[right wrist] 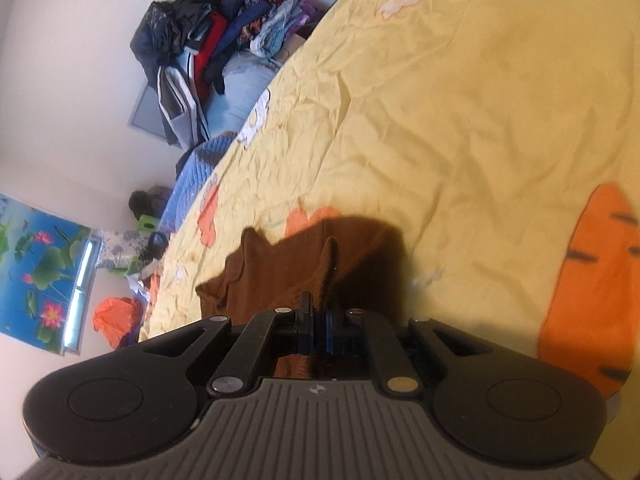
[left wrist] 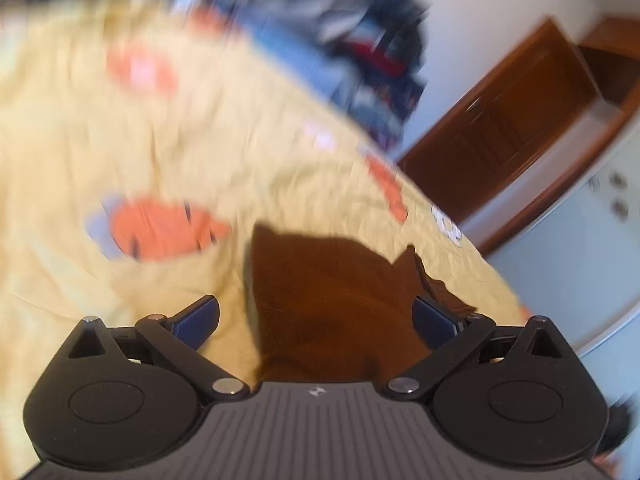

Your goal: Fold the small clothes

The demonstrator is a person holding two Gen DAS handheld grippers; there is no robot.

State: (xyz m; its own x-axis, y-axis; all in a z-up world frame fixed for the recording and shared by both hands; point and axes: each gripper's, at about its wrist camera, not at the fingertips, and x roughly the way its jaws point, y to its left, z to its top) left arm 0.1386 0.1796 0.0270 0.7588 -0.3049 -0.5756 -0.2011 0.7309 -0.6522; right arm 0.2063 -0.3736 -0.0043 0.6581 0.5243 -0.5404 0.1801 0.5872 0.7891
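Observation:
A small brown garment (left wrist: 332, 300) lies on the yellow bedsheet (left wrist: 168, 152); the left wrist view is blurred by motion. My left gripper (left wrist: 316, 320) stands open over it, its blue pads wide apart with the cloth between them, not pressed. In the right wrist view the same brown garment (right wrist: 304, 264) is spread on the sheet (right wrist: 460, 128), and my right gripper (right wrist: 318, 328) is shut on a pinched fold of it, which rises as a ridge just beyond the pads.
A pile of dark, red and blue clothes (right wrist: 216, 40) sits beyond the bed's far edge. A wooden cabinet (left wrist: 512, 120) stands by the wall. An orange bag (right wrist: 116, 316) and a floral poster (right wrist: 40, 268) are off the bed. Orange carrot prints (right wrist: 592, 288) mark the sheet.

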